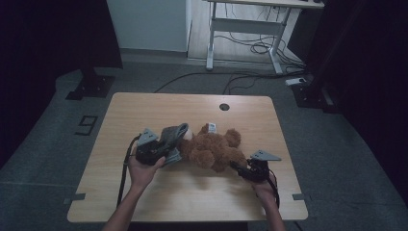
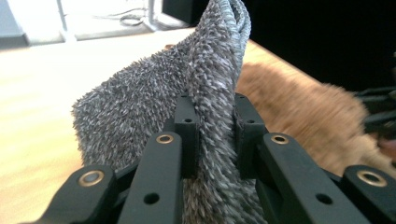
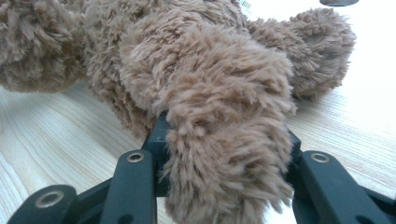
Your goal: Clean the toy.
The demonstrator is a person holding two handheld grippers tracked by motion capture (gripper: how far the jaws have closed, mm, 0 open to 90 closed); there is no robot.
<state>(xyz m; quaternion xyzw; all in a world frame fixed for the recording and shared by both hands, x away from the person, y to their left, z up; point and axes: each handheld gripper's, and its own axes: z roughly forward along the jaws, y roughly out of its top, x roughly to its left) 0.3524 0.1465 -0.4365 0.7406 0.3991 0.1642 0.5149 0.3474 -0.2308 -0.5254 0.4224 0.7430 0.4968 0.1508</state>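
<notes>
Teddy bear lies on the table, leg clenched by right gripper; left gripper clamps grey cloth.

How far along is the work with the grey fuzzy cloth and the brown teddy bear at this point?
Done: both grips are set. The left gripper pinches the grey cloth; the right gripper clamps one limb of the teddy bear, which lies on the table. In hand: the cloth is held raised at the bear's head end. Left: whether it goes on or comes off cannot be told.
</notes>
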